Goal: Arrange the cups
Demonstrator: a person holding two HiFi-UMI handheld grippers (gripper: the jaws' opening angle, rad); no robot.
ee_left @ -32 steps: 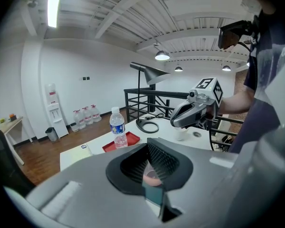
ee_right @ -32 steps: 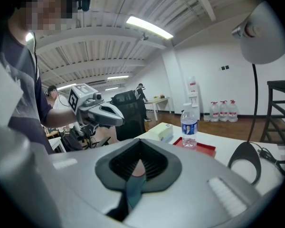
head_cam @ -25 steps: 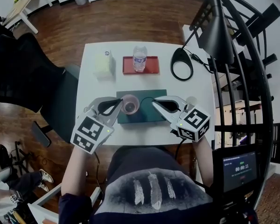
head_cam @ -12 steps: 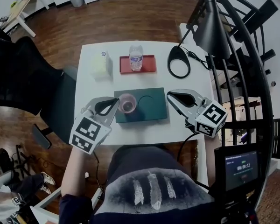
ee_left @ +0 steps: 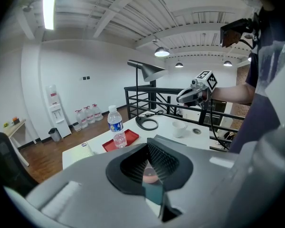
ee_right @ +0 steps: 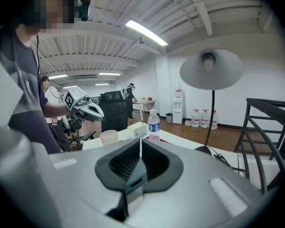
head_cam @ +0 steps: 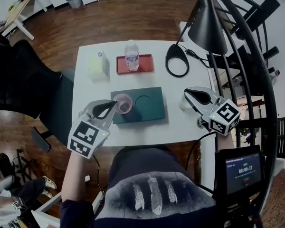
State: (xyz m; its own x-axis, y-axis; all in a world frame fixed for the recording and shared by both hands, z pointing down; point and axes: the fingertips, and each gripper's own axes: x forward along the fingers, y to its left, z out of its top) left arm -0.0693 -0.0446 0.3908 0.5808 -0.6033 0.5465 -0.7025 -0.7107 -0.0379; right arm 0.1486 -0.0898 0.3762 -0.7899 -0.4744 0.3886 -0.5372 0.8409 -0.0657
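Left tool (head_cam: 114, 106) sits just beside pink cup (head_cam: 125, 103).

Head view dim and greyish, edges bent by fisheye, white table (head_cam: 142, 133) the brightest area, soft shadows thrown on it, gripper views lit by ceiling strip light (ee_left: 50, 6) with glare, corners vignetted black, left tongs (ee_left: 148, 161) and pinched cup (ee_left: 152, 175) blurred.

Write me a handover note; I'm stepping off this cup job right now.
Left gripper: jaws shut, empty, tips by the translucent pink plastic cup.
Right gripper: jaws shut, empty, near the white cup.
Done: pink cup seated at the left of the dark green tray.
Left: right recess empty; white cup on the white table, probably goes there.
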